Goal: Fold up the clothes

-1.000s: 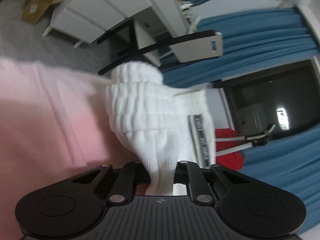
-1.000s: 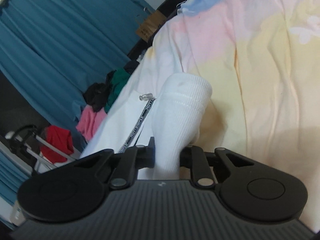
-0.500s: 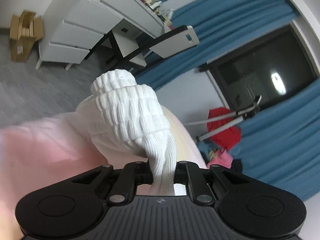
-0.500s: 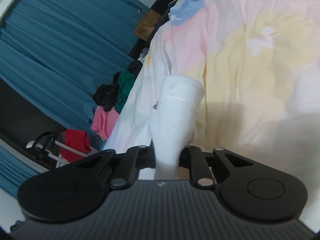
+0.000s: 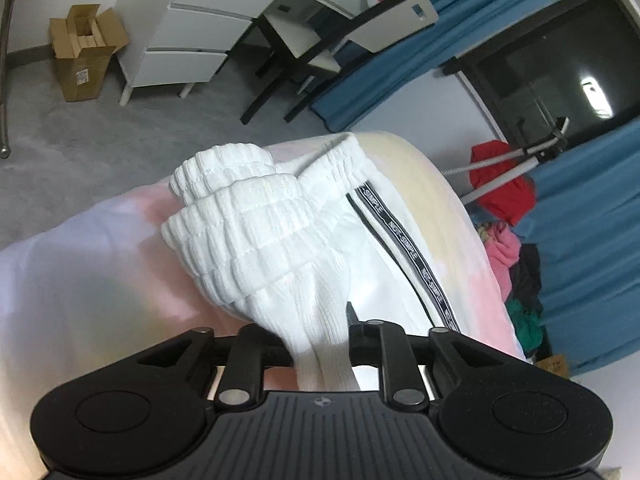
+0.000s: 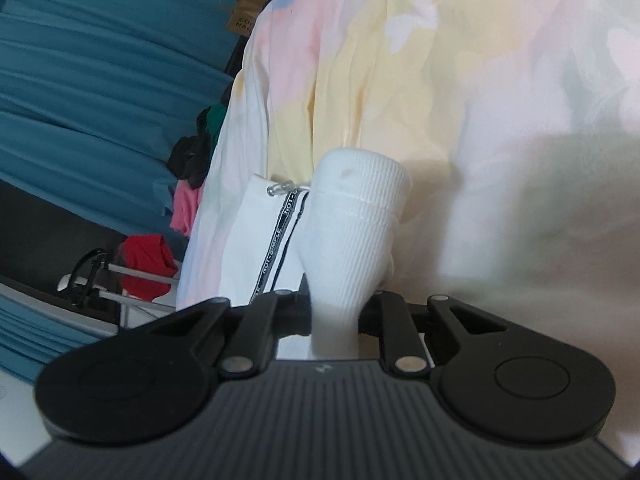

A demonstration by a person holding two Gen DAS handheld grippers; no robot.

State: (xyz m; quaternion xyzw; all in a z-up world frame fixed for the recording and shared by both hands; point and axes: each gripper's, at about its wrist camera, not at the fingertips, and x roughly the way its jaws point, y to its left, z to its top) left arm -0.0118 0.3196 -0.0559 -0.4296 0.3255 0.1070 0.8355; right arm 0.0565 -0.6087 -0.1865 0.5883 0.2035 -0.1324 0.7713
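White trousers [image 5: 384,264] with a black lettered side stripe lie on the pastel bed sheet [image 5: 80,280]. Their bunched elastic waistband [image 5: 240,216] runs back between the fingers of my left gripper [image 5: 316,320]. The jaws are opening, and the cloth still fills the gap. In the right wrist view, a ribbed white cuff [image 6: 356,208] of the same trousers stands up from my right gripper [image 6: 336,304]. That gripper pinches the cuff while its jaws start to open. Beside the cuff lie the striped leg [image 6: 256,232] and a clear drawstring tip [image 6: 280,189].
Beyond the bed's edge are grey carpet, a cardboard box [image 5: 84,52], a white drawer unit [image 5: 188,40] and a black-legged chair [image 5: 320,40]. Blue curtains [image 5: 580,240], a heap of coloured clothes [image 5: 516,264] and a red cloth on a stand [image 5: 500,180] line the right side.
The left gripper has swung over the bed, and its jaws now stand wider around the waistband. The trousers' striped side now shows on the sheet. The right gripper slid across the sheet, still holding the cuff.
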